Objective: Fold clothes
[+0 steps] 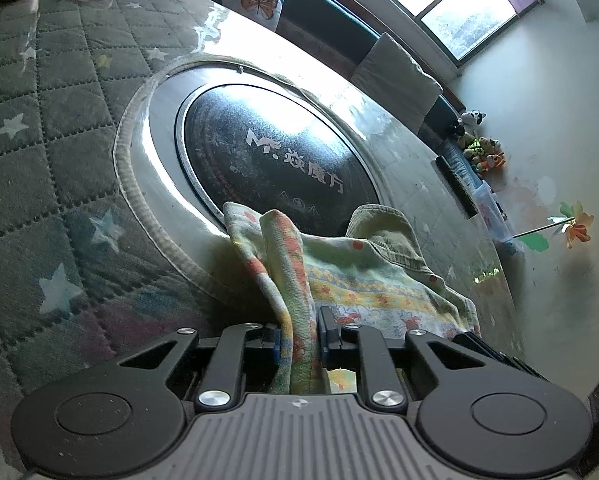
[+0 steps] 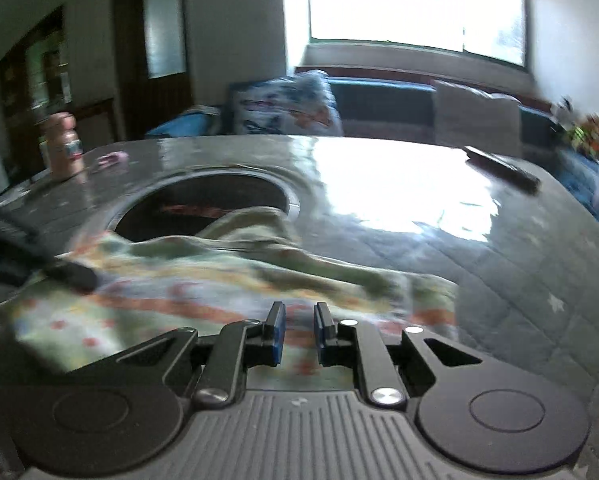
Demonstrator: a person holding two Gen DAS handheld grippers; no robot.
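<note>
Left hand-held gripper (image 1: 299, 336) clamped on garment (image 1: 363, 280) fold; right hand-held gripper (image 2: 298, 332) parted, empty. Mid-fold; next: lay flat on tabletop (image 1: 59, 120).

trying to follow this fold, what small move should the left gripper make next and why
Probably carry the pinched edge across, over the rest of the garment. The left gripper is shut on a bunched fold of the patterned garment, which lies rumpled on the quilted table cover beside the round burner. The right gripper hovers above the cloth, apparently holding nothing, so it could then pin the crease.
</note>
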